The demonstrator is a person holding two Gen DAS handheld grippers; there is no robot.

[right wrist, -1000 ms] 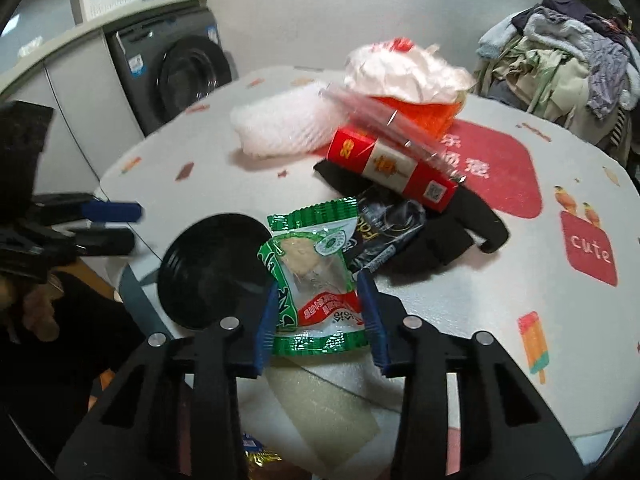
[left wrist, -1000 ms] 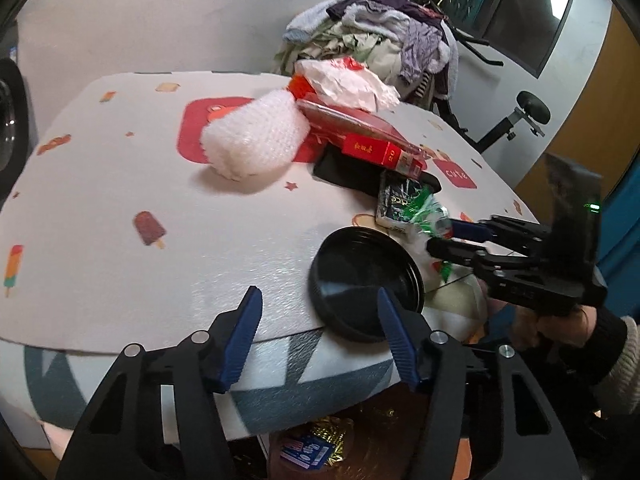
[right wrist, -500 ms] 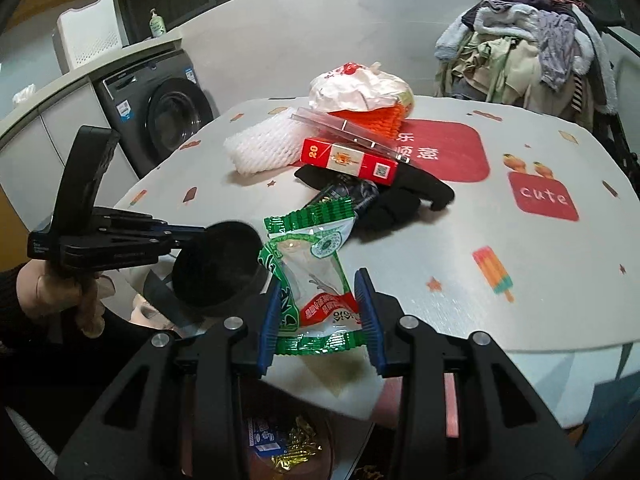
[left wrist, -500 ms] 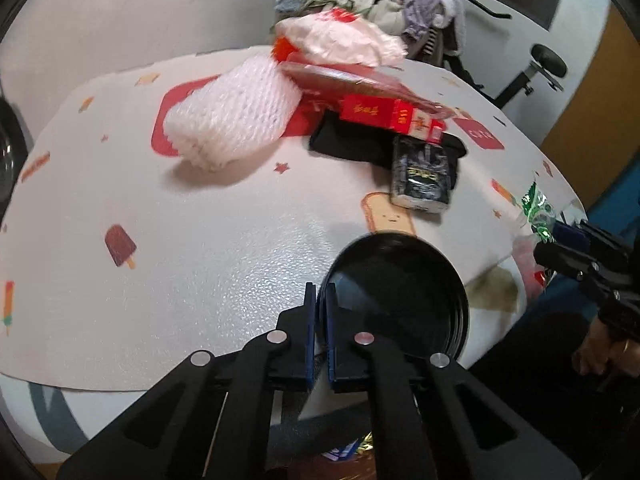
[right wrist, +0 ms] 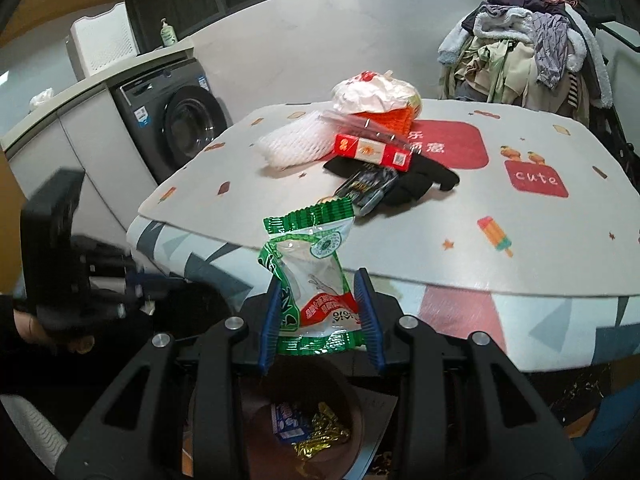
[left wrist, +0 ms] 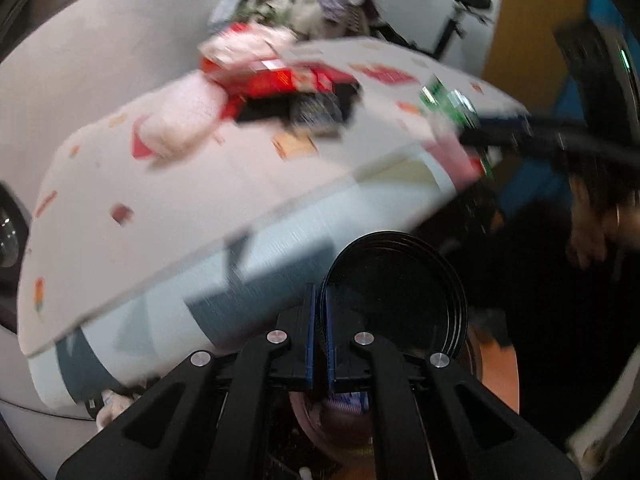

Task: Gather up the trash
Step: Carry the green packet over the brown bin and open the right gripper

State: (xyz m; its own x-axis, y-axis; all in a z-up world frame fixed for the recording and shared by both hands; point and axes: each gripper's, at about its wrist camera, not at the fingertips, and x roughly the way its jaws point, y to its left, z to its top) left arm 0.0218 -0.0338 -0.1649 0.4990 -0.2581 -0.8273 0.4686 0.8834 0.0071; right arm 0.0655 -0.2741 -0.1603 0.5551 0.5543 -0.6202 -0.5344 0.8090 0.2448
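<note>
Trash transfer: right gripper (right wrist: 320,312) clamps a green snack wrapper (right wrist: 310,276) above the brown bin (right wrist: 300,420), poised for release. Left gripper (left wrist: 319,332), pinched on a black lid (left wrist: 396,292), holds it off the table (left wrist: 180,184), beside the bin.

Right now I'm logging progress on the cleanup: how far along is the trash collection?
Started: the bin below the table edge already holds wrappers. In hand: the right gripper pinches a green snack packet above the bin, and the left gripper clamps a black lid. Left: white foam netting, red box and dark packet remain on the table.
</note>
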